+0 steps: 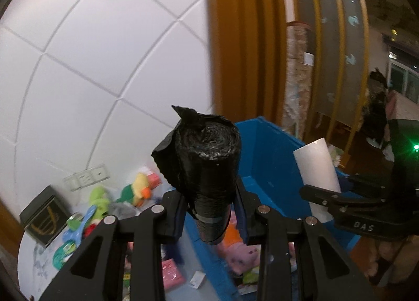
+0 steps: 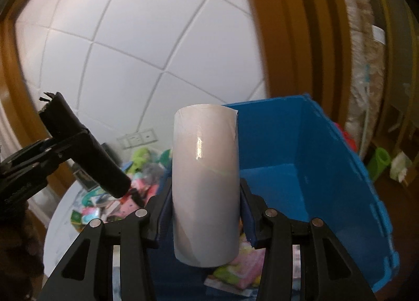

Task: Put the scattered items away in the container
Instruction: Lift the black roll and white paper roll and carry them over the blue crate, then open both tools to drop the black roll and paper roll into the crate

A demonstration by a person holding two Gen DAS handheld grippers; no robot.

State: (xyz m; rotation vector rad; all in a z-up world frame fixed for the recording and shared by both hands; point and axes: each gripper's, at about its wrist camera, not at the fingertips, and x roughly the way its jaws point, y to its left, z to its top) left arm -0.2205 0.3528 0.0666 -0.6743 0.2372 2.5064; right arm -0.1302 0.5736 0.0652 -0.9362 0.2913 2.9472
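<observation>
Toys (image 1: pixel 136 191) lie left of bin (image 1: pixel 269 159) (on table (image 1: pixel 39 261)).

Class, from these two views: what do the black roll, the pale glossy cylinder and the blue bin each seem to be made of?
Black roll: thin plastic film, probably bags; crinkled wound layers, loose torn flap.
Pale glossy cylinder: coated paper or film, uncertain; bright glare streak, visible seam edge.
Blue bin: rigid moulded plastic; smooth, uniform walls, ribbed rim.
</observation>
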